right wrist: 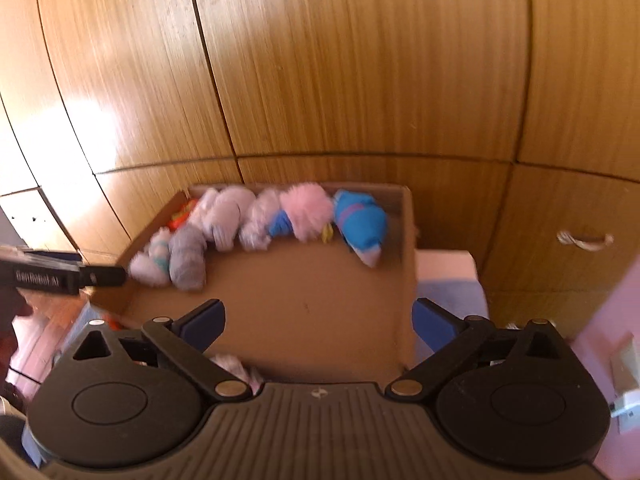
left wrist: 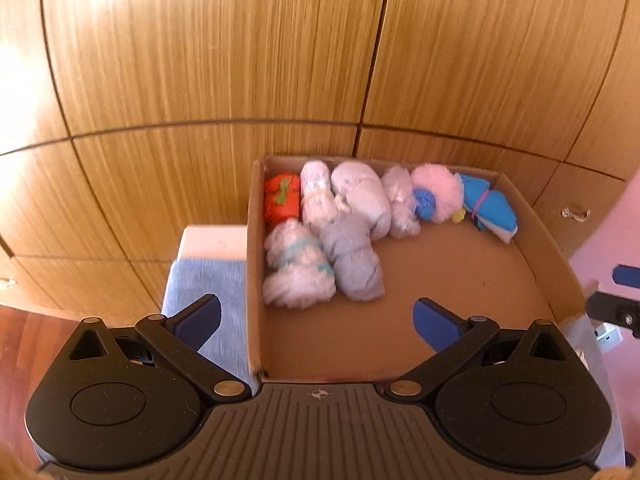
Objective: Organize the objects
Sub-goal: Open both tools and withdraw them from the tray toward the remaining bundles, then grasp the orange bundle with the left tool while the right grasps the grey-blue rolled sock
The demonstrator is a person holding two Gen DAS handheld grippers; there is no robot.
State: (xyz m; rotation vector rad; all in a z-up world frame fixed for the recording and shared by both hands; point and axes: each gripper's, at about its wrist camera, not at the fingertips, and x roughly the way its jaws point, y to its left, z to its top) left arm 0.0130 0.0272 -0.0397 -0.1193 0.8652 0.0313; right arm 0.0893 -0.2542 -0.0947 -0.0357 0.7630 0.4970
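A cardboard box [left wrist: 253, 280] holds several rolled cloth bundles along its far and left sides: a red one [left wrist: 282, 200], a grey one [left wrist: 354, 264], a fluffy pink one [left wrist: 438, 194] and a blue one [left wrist: 488, 208]. My left gripper [left wrist: 316, 316] is open over the box's near left corner, with nothing between its fingers. My right gripper [right wrist: 318, 316] is open and empty above the bare near floor of the box [right wrist: 408, 280]. A pale fluffy bundle [right wrist: 236, 368] shows just under its left finger. The pink bundle [right wrist: 306, 210] and the blue bundle [right wrist: 360, 220] are blurred here.
Wooden cabinet doors [left wrist: 200, 60] stand close behind the box. A light-blue cloth [left wrist: 208, 284] and a white surface [left wrist: 216, 240] lie left of it. A pink wall [left wrist: 624, 220] is at the right. A rope handle [right wrist: 584, 240] hangs on a drawer.
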